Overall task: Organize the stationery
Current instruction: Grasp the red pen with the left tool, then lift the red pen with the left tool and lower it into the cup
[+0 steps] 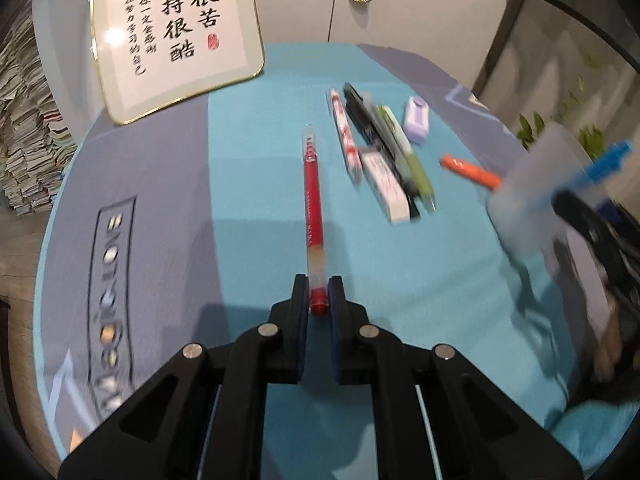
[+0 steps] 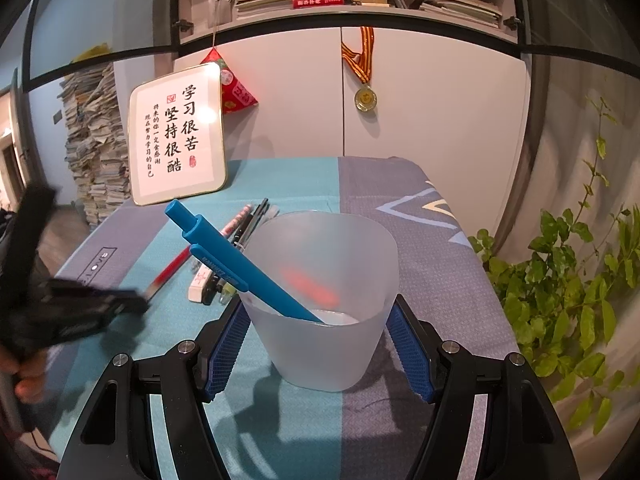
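Teal and grey-blue cloth [image 1: 260, 184] covers the table, with white cabinet doors behind it, a framed calligraphy sign [image 2: 178, 140] leaning at the back left and a medal [image 2: 365, 98] hanging on a striped ribbon.

On the teal part lies the red pen [image 1: 313, 208] — a slim gel pen with a clear barrel, red ink showing through most of its length, a pale band near the lower end and a red cap. The left gripper [image 1: 319, 294] is clenched on that capped end, its black fingers pressing both sides while the rest of the pen points away toward the sign.

To the right of the red pen, close together, lie a white pen with red pattern [image 1: 344, 136], a black pen [image 1: 372, 132], an olive-green pen [image 1: 412, 160] and a white eraser [image 1: 386, 188] in a printed sleeve. A lilac eraser [image 1: 416, 120] sits just beyond them, and an orange marker [image 1: 470, 171] lies apart, nearer the cup.

The right gripper [image 2: 320, 340] grasps the frosted translucent cup [image 2: 326, 300] — its blue textured pads [image 2: 226, 352] sit against both walls, the cup upright on the cloth. A blue retractable pen [image 2: 224, 258] leans inside it, clicker end sticking out over the left rim. A leafy green plant [image 2: 572, 292] stands off the table's right side.
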Demonstrator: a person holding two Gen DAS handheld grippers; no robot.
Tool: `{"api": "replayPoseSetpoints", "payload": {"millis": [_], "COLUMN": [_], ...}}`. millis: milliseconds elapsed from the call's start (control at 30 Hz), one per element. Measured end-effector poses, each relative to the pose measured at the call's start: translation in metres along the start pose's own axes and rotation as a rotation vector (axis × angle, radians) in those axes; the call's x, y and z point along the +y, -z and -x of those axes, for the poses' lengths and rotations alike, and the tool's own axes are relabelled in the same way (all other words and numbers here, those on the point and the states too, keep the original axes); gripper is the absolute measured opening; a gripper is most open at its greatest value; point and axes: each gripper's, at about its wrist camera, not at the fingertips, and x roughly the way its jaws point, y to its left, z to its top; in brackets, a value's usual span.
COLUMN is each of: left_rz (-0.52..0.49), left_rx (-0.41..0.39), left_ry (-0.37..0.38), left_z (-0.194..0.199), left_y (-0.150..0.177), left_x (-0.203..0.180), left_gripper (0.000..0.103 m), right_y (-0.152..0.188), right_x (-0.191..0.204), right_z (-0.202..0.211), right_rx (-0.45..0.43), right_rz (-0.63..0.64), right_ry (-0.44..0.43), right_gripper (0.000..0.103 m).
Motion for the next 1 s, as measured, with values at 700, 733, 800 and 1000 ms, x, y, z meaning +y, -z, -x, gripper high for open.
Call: {"api": "replayPoseSetpoints", "payload": {"millis": [700,733,800,1000], "left_rz": [-0.096,-0.102,-0.106,-0.125], "left_rx": [0.012,0.020,0.014,-0.125], "left_ry": [-0.097,-0.100,-0.102,-0.101], "left_z": [-0.067,-0.068,-0.066,-0.015], "left_y": [-0.097,-0.099,-0.099,-0.099], "left_x": [-0.010,-0.010,-0.011,-0.023], "left_gripper": [0.009,0.008,0.008,0.008], "right_y": [-0.001,0.000,0.000,0.000], "right_x": [-0.002,-0.002,-0.002,-0.001], "right_z": [0.000,0.000,0.000,0.000], "right_rx": [0.002,0.001,0.002,0.001], "right_rz": [-0.005,-0.005,-0.006,-0.003], "right_ry": [-0.018,-0.018,-0.019,-0.018], "right_gripper": [0.071,0.071,0.071,0.071]}}
